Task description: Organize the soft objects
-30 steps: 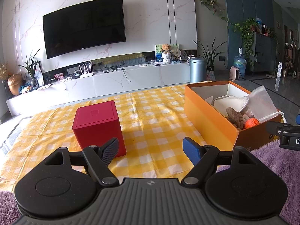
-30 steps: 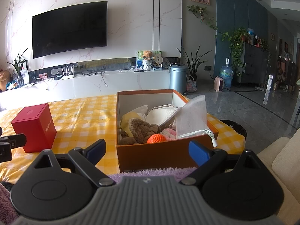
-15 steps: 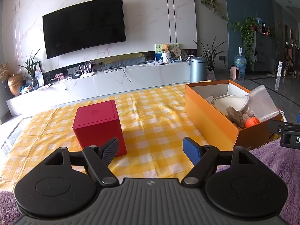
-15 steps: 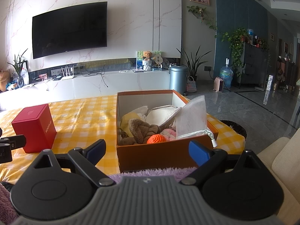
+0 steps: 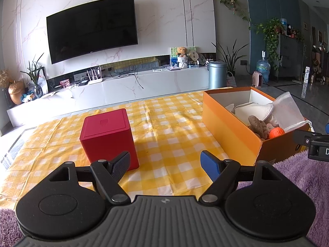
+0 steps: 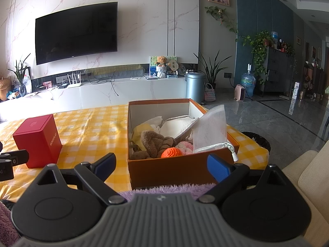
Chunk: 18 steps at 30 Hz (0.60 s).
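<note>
Two boxes sit apart on a yellow checked tablecloth (image 5: 174,127).

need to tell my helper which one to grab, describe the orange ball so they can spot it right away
On the yellow checked tablecloth stands an open orange cardboard box, right of the red cube box. Look inside at its near wall: the orange ball sits between a brown plush toy and a pink knitted piece. It is the only round, bright orange item there.
</note>
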Each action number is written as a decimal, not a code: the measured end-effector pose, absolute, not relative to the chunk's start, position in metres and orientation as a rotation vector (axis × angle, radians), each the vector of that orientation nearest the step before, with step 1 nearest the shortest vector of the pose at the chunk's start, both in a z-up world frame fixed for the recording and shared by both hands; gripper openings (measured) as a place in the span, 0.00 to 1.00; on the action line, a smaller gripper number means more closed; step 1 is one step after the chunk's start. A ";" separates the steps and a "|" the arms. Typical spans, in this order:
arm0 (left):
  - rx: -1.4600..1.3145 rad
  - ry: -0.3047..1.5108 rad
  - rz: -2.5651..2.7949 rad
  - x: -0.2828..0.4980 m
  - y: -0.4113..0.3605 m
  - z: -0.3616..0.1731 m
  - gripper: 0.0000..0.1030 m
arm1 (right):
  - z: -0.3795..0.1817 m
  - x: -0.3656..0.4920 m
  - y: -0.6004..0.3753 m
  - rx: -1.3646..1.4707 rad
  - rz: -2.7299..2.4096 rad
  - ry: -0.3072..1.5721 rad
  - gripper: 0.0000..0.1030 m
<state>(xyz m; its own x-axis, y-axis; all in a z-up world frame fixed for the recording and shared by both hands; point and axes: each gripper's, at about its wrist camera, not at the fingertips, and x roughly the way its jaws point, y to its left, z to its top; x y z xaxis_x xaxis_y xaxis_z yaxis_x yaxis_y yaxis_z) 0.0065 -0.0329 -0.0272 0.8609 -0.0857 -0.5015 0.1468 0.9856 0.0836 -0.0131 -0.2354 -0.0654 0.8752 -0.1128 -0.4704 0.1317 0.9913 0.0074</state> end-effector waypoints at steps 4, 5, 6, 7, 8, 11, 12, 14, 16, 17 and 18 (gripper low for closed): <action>0.120 0.520 -0.122 0.006 -0.033 -0.027 0.88 | -0.066 -0.013 -0.236 0.039 -0.128 0.488 0.91; 0.120 0.520 -0.122 0.006 -0.033 -0.027 0.88 | -0.066 -0.013 -0.236 0.039 -0.128 0.488 0.91; 0.120 0.520 -0.122 0.006 -0.033 -0.027 0.88 | -0.066 -0.013 -0.236 0.039 -0.128 0.488 0.91; 0.120 0.520 -0.122 0.006 -0.032 -0.027 0.88 | -0.066 -0.013 -0.236 0.039 -0.128 0.488 0.91; 0.120 0.520 -0.122 0.006 -0.033 -0.027 0.88 | -0.066 -0.013 -0.235 0.039 -0.128 0.488 0.91; 0.120 0.520 -0.125 0.006 -0.032 -0.028 0.88 | -0.066 -0.013 -0.235 0.039 -0.128 0.488 0.91; 0.120 0.519 -0.126 0.006 -0.032 -0.028 0.88 | -0.066 -0.013 -0.236 0.039 -0.128 0.488 0.91; 0.122 0.517 -0.125 0.005 -0.032 -0.029 0.88 | -0.066 -0.013 -0.236 0.039 -0.128 0.488 0.91; 0.121 0.515 -0.121 0.004 -0.032 -0.029 0.88 | -0.066 -0.013 -0.236 0.039 -0.128 0.488 0.91; 0.118 0.516 -0.121 0.005 -0.032 -0.029 0.88 | -0.066 -0.013 -0.236 0.039 -0.128 0.488 0.91; 0.117 0.516 -0.121 0.005 -0.032 -0.029 0.88 | -0.066 -0.013 -0.236 0.039 -0.128 0.488 0.91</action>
